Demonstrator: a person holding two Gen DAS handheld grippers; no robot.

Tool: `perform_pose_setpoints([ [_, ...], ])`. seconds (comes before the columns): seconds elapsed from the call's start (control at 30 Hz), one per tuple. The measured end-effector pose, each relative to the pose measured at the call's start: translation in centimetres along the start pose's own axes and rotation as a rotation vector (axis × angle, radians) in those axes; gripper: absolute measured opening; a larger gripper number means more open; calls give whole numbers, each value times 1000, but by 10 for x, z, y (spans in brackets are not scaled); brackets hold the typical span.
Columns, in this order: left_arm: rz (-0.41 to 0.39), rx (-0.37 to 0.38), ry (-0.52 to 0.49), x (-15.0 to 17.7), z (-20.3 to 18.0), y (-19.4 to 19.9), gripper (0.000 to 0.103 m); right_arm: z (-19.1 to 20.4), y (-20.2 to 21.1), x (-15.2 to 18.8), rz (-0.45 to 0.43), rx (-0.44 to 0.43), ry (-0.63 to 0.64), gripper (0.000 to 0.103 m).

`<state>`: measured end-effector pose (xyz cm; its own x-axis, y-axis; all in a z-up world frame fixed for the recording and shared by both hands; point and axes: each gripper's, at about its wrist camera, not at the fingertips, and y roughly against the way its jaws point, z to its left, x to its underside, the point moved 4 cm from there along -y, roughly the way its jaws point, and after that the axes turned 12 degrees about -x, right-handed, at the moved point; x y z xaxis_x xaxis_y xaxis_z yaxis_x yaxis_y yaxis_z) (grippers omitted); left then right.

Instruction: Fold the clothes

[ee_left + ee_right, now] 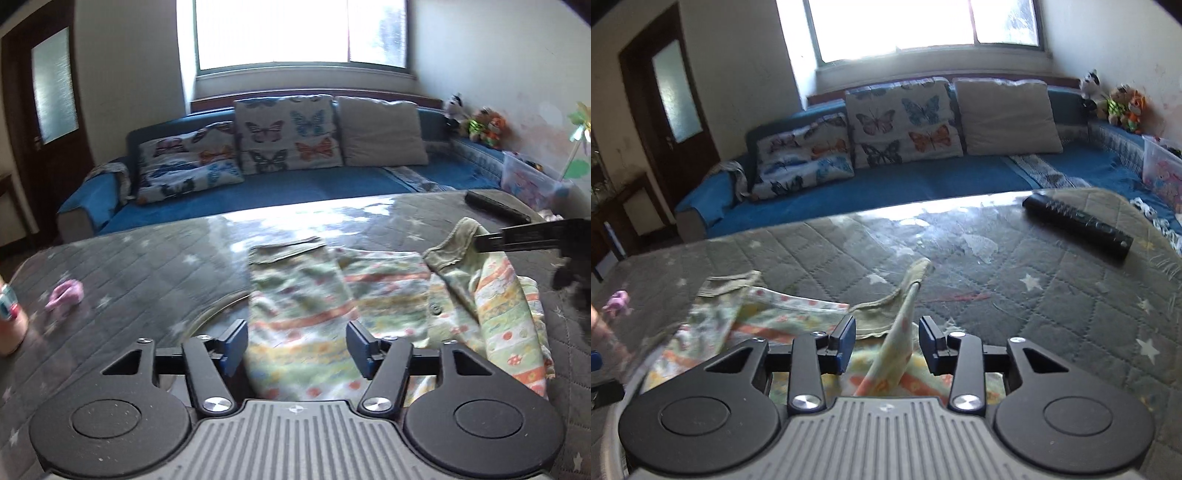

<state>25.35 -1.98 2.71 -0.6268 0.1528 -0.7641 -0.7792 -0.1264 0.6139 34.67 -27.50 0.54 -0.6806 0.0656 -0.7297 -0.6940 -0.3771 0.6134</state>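
Observation:
A small garment [306, 314] with a pale green, orange-striped print and olive cuffs lies on the quilted grey table cover [147, 266]. My left gripper [297, 345] hovers open over its near edge, fingers wide apart on either side of the cloth. My right gripper [887, 341] is open too, its jaws closer together. A raised fold of the garment [905, 325] runs up between the pads, ending in an olive edge [919, 266]. In the left wrist view the right gripper [480, 243] reaches in from the right, with the olive collar [458, 240] lifted at its tip.
A black remote control [1078, 225] lies at the table's far right. A small pink item [64, 291] sits at the left, near a person's wrist with a watch [7, 306]. Beyond the table stands a blue sofa [295, 184] with cushions.

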Motion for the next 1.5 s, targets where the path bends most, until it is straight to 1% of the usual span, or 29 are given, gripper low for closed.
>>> perform_pose_setpoints([
  [0.07, 2, 16, -28, -6, -13, -10, 69, -6, -12, 1, 22, 15, -7, 34],
  [0.13, 4, 31, -56, -13, -25, -20, 69, -10, -18, 3, 37, 20, -8, 27],
  [0.17, 13, 30, -71, -15, -32, -28, 69, -11, -19, 5, 41, 15, -8, 17],
  [0.2, 23, 28, -87, -17, -40, -37, 69, -12, -19, 6, 42, 9, -9, 11],
  [0.27, 54, 20, -108, -18, -49, -55, 69, -14, -14, 8, 38, -1, -4, 4],
  [0.33, 88, 7, -115, -17, -55, -72, 69, -15, -8, 10, 33, 10, 17, 3],
  [0.4, 124, -16, -120, -14, -56, -85, 65, -16, -1, 11, 23, 11, 26, 2],
  [0.43, 140, -22, -123, -12, -55, -90, 51, -17, 3, 12, 17, 10, 29, 2],
  [0.47, 156, -26, -123, -10, -52, -93, 31, -17, 7, 12, 10, 11, 30, 2],
  [0.5, 155, -31, -111, -8, -46, -92, 24, -18, 11, 13, 3, 12, 32, 2],
  [0.53, 151, -37, -97, -7, -39, -89, 12, -19, 17, 13, -6, 14, 33, 2],
  [0.63, 141, -53, -54, -4, -21, -82, 3, -22, 35, 16, -33, 22, 35, 2],
  [0.73, 131, -69, -10, -1, -2, -74, 2, -24, 59, 23, -66, 37, 42, 2],
  [0.77, 126, -76, 19, 1, 9, -68, 1, -24, 68, 25, -77, 42, 45, 2],
  [0.87, 105, -112, 112, 6, 43, -44, 1, -26, 100, 37, -109, 58, 52, 2],
  [1.0, 66, -175, 223, 25, 94, -5, 1, -30, 138, 56, -144, 80, 40, 2],
  [1.07, 64, -204, 290, 40, 119, 14, 1, -31, 153, 66, -160, 94, 34, 2],
  [1.13, 73, -216, 354, 60, 140, 32, 1, -34, 171, 80, -177, 108, 18, 2],
  [1.23, 81, -240, 420, 95, 160, 59, 1, -39, 191, 102, -188, 123, -20, 2],
  [1.27, 84, -255, 434, 105, 164, 67, 1, -43, 195, 109, -189, 132, -39, 2],
  [1.37, 86, -259, 481, 135, 172, 96, 1, -51, 210, 134, -188, 151, -93, 2],
  [1.5, 115, -263, 497, 169, 170, 126, 1, -66, 224, 164, -177, 196, -149, 2],
])
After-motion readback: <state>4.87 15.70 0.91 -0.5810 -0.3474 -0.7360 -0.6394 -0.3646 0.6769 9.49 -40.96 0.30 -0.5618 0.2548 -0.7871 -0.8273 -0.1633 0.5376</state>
